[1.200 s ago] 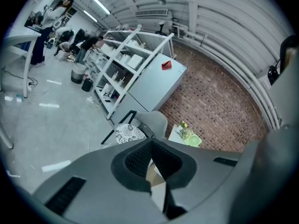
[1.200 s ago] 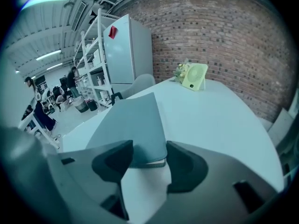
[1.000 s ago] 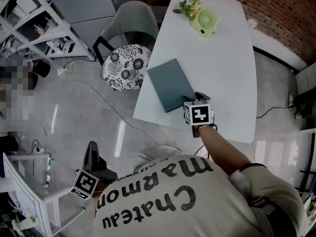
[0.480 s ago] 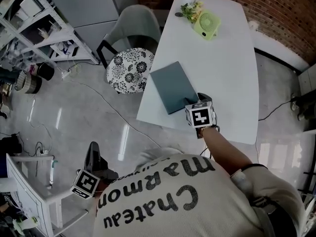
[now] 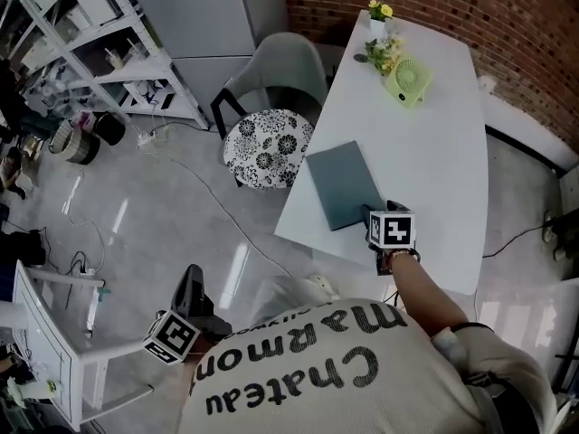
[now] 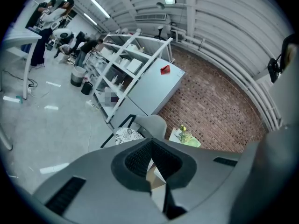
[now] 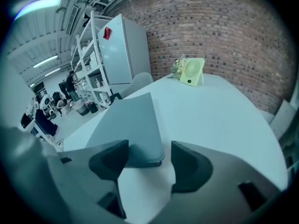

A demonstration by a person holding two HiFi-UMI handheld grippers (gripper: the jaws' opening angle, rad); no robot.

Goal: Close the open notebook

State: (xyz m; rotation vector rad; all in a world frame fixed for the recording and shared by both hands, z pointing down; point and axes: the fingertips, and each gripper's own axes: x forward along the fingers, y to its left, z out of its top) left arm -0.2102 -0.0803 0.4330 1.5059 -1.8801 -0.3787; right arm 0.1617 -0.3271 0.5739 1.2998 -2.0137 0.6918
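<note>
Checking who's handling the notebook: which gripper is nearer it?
Right. The right gripper, jaws just opened wider, straddles the notebook at its near edge; the left gripper hangs over the floor, off the table.

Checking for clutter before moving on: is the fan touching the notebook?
Apart. The head view shows a wide stretch of bare table between the fan and the notebook.

White shirt [image 5: 362, 369], black lettering; black-and-white marker cube [image 5: 391, 231] on right hand-held gripper [image 5: 372, 213].

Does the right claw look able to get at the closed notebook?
Probably yes: the right claw, its jaws having just been opening, stands at the notebook, whose near end lies between them ungripped; nothing blocks it.
</note>
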